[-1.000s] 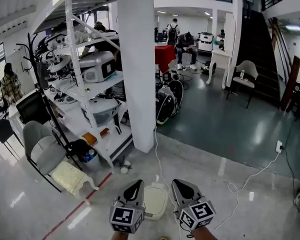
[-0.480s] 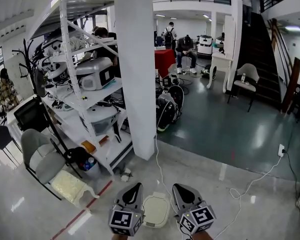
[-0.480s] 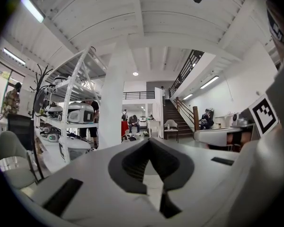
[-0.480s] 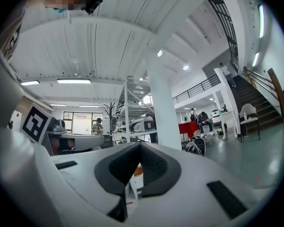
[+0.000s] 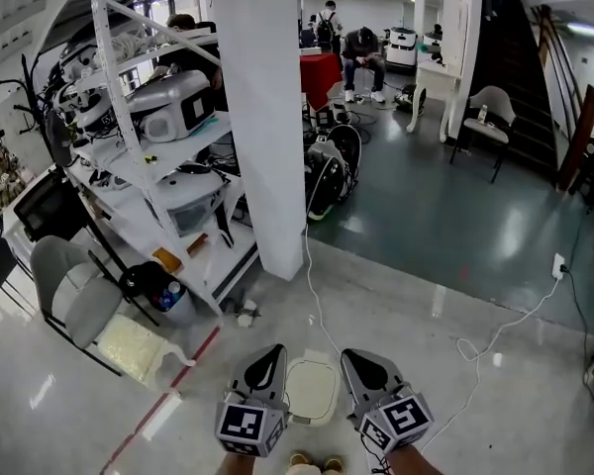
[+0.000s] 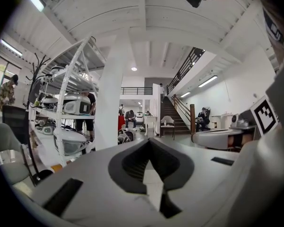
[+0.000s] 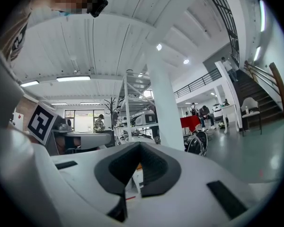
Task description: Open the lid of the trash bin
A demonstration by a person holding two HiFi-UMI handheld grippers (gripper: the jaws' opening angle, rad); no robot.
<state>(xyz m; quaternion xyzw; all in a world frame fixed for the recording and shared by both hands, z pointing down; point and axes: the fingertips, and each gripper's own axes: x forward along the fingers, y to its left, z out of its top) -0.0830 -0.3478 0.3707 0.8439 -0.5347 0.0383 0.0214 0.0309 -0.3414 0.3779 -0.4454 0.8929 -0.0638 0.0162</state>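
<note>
A small white trash bin [image 5: 312, 388] with its flat lid down stands on the pale floor, seen from above in the head view. My left gripper [image 5: 271, 356] hangs just left of the bin and my right gripper [image 5: 355, 360] just right of it, both above the floor and apart from the lid. Each gripper points forward, jaws together, nothing between them. In the left gripper view the left gripper [image 6: 149, 143] looks out across the hall, and the bin is hidden below it. In the right gripper view the right gripper [image 7: 139, 146] faces the shelves.
A thick white pillar [image 5: 257, 117] rises ahead, with a white shelf rack [image 5: 168, 181] full of equipment to its left. A grey chair [image 5: 74, 300] and a cushion [image 5: 134, 347] lie at left. White cables [image 5: 475, 349] trail over the floor at right. People sit far back.
The head view has tilted down and moved nearer, so the bin sits higher in the frame, with shoes now showing at the bottom edge. Both grippers keep their places beside the bin.
</note>
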